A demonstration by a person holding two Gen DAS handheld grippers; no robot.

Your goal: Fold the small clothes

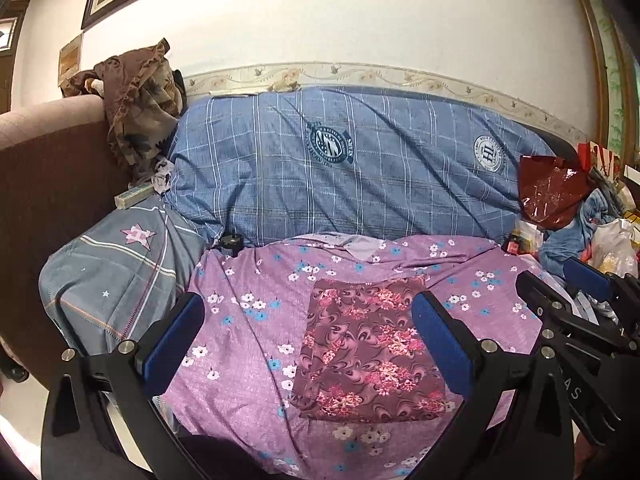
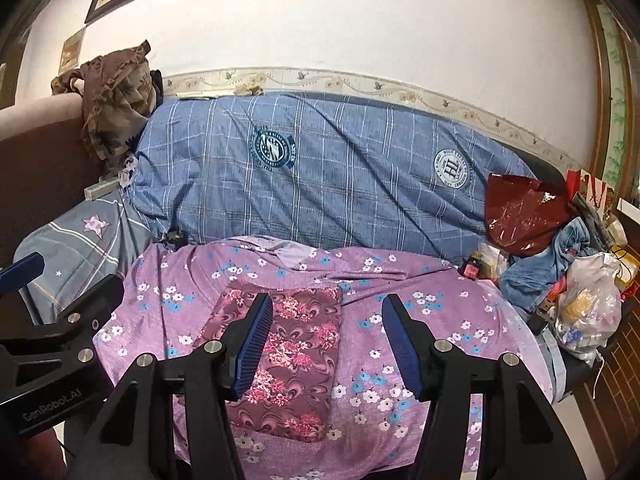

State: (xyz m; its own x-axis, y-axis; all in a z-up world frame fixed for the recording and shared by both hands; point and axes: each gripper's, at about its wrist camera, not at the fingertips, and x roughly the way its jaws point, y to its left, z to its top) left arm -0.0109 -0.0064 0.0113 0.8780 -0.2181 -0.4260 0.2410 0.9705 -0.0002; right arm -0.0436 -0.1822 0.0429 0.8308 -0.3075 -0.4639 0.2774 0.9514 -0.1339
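I count one folded maroon floral cloth (image 1: 370, 344), lying flat as a neat rectangle on the purple flowered sheet (image 1: 248, 320), and two grippers above it; my left gripper (image 1: 316, 344) has its blue pads spread wide with nothing between them but air, the cloth showing in the gap below; my right gripper (image 2: 328, 344) stands apart too, rather narrower, its left pad over the cloth's near half and its right pad over bare sheet, gripping nothing; behind the sheet I see one blue checked quilt (image 1: 340, 168) with two round badges, one grey pillow (image 1: 112, 272) bearing a star at the left, and one heap of brown clothing (image 1: 136, 108) on the sofa arm; the cloth's edges all lie well inside the sheet, with open purple on every side, widest to its left; the right wrist view alone shows the whole clutter at the far right, a dark red foil bag (image 2: 524, 216), blue denim (image 2: 548, 268) and a white plastic bag (image 2: 588, 304), crowding that edge; each view catches the other gripper at its margin.
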